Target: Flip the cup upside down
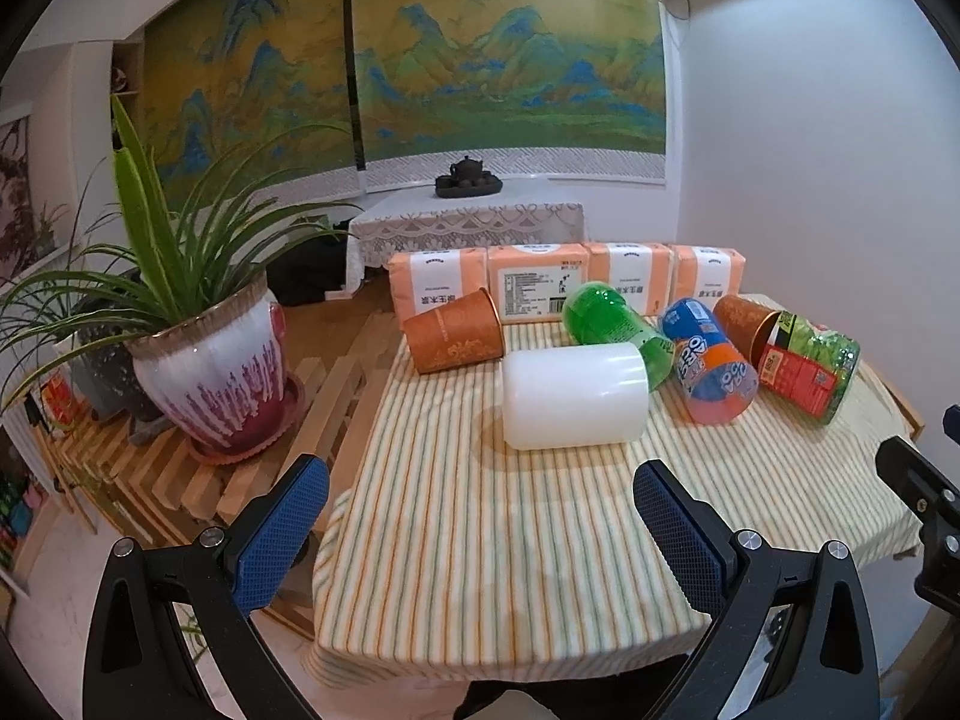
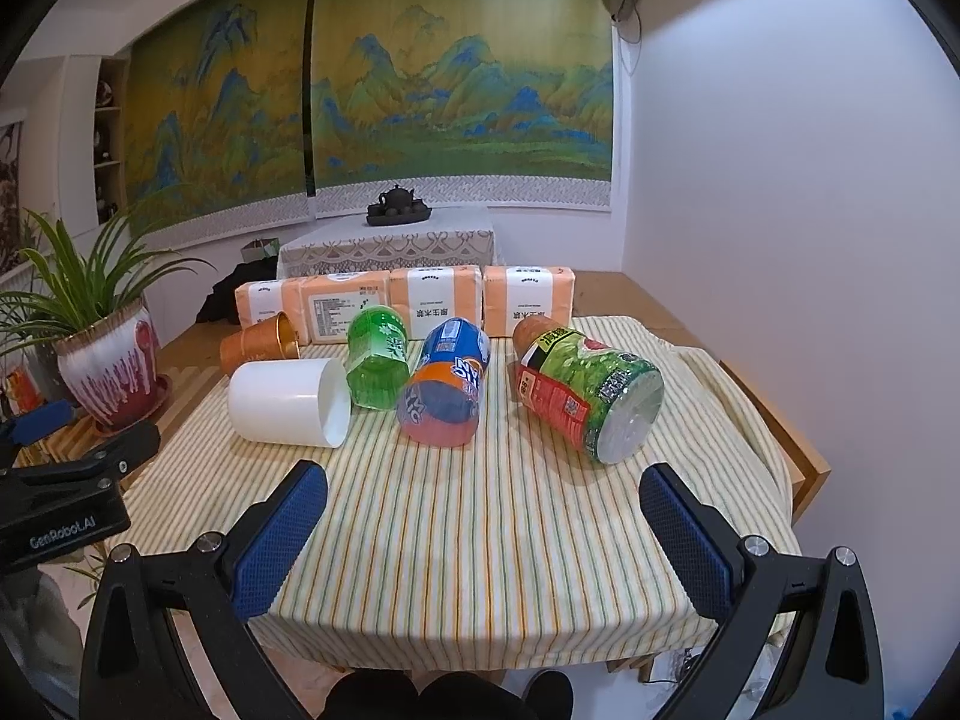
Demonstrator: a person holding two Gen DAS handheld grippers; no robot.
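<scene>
Both the left gripper (image 1: 480,516) and the right gripper (image 2: 483,519) hung released, grasping nothing, over the near edge of the striped tablecloth (image 2: 480,540). The white cup (image 2: 288,402) lay on its side, touching the toppled green bottle (image 2: 379,357).

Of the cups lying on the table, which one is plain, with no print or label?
The white cup, lying left of the green cup; every other cup shows colour, a label or a pattern.
</scene>
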